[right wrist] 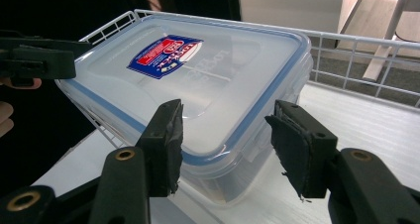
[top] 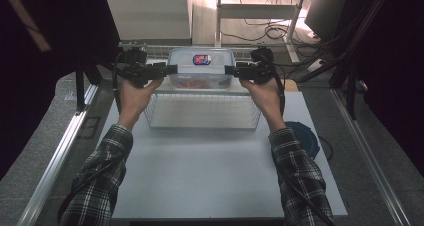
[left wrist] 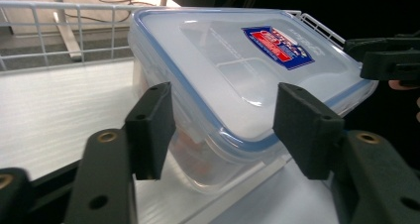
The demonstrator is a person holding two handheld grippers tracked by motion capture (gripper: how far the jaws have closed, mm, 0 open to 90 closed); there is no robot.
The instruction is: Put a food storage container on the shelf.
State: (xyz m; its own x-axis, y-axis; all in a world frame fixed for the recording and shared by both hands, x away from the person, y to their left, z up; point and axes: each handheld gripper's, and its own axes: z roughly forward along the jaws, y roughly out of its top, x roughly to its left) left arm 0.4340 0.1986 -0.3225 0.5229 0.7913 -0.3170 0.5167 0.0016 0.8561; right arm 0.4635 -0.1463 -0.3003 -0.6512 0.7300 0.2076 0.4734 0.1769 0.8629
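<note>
On the white surface (top: 200, 176), toward its far side: a white wire basket (top: 200, 127). Over the basket's far half: a clear food box (top: 200, 68) with a blue-edged lid and a red-and-blue label (top: 201, 59), long side across the view. Something reddish inside, low against the near wall.

At the box's left end: left gripper (top: 167, 70), in the left hand (top: 134, 93), pointing inward. Fingers about half apart, one to each side of that end of the box (left wrist: 237, 70). Cannot tell whether the pads press on it.

At the box's right end: right gripper (top: 231, 71), in the right hand (top: 265, 93), mirrored. Fingers likewise about half apart, bracketing a rounded corner of the box (right wrist: 198, 85). Contact just as unclear.

Seen from either gripper: box tilted, basket wires (left wrist: 74, 8) behind it.

At the surface's right edge, beside the right sleeve: a dark blue round thing (top: 305, 138).
</note>
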